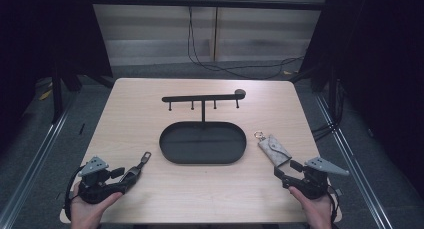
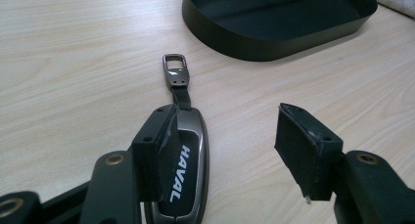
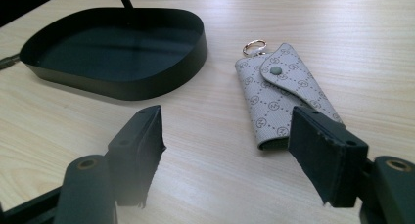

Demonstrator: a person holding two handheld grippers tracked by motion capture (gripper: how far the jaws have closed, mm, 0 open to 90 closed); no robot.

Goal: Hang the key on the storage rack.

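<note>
1. The left gripper (image 1: 131,175) sits at the near-left of the table (image 1: 150,96), with the car key (image 2: 183,160) between its jaws. In the left gripper view, one pad lies against the key's side while the other stands well clear, so the jaws are roughly half open and hold nothing yet.

2. The key's long axis runs straight out ahead of the jaws. Its strap and metal loop (image 2: 175,67) point away toward the tray (image 2: 274,38) (so the loop end leads, which suits hanging).

3. The right gripper (image 1: 284,173) rests at the near-right, jaws part open and empty. The key pouch (image 3: 284,94) lies just ahead of it and off to the side of the far jaw in the right gripper view, touching neither pad as far as I can tell.

4. The pouch's long axis slants, with its ring (image 3: 254,46) at the far end, nearest the tray.

5. Each hand is nearest its own item. My guess is the left only needs to close, whereas the right must shift sideways first.

6. The hook rack (image 1: 202,97) stands behind the tray, well apart from both.
</note>
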